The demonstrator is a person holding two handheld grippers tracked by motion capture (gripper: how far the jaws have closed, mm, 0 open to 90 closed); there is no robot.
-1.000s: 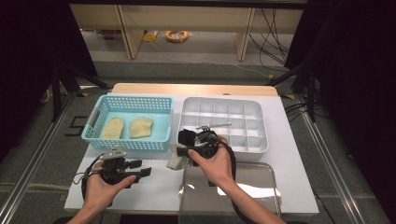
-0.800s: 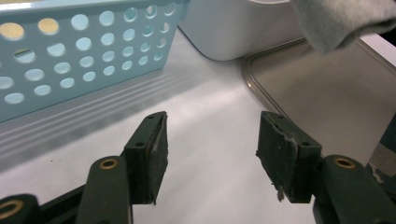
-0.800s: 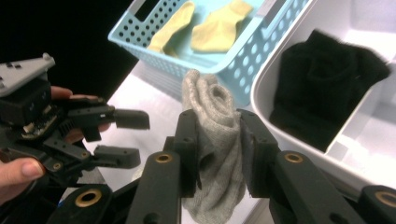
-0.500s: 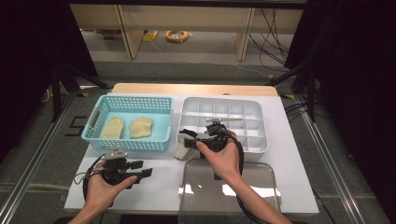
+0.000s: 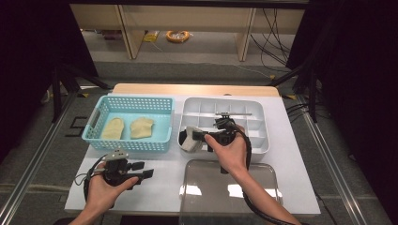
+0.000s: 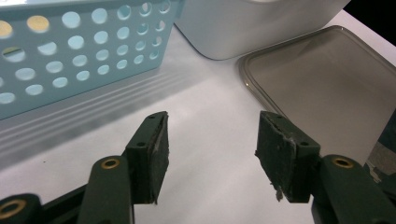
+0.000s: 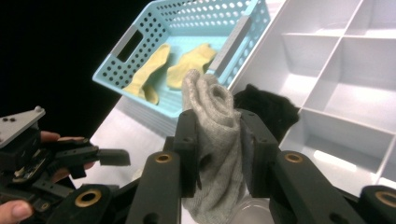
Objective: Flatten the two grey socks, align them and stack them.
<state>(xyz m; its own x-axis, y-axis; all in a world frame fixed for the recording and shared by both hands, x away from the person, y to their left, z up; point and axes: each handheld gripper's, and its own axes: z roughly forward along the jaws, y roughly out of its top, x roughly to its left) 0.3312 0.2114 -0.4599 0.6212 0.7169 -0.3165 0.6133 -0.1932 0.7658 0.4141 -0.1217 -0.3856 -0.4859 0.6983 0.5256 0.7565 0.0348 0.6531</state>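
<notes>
We hold the rolled grey sock (image 7: 212, 140) clamped in our right hand-held gripper (image 7: 215, 140), over the white divided box (image 5: 256, 123) at its near-left corner, ready to drop into a compartment. Our left hand-held gripper (image 6: 210, 158) idles on the tabletop (image 5: 159, 187), jaws apart, out of the way.

Overhead light fell brightly on the white table (image 5: 291, 140), glared off the clear lid (image 5: 263, 180); surroundings stayed dark.
</notes>
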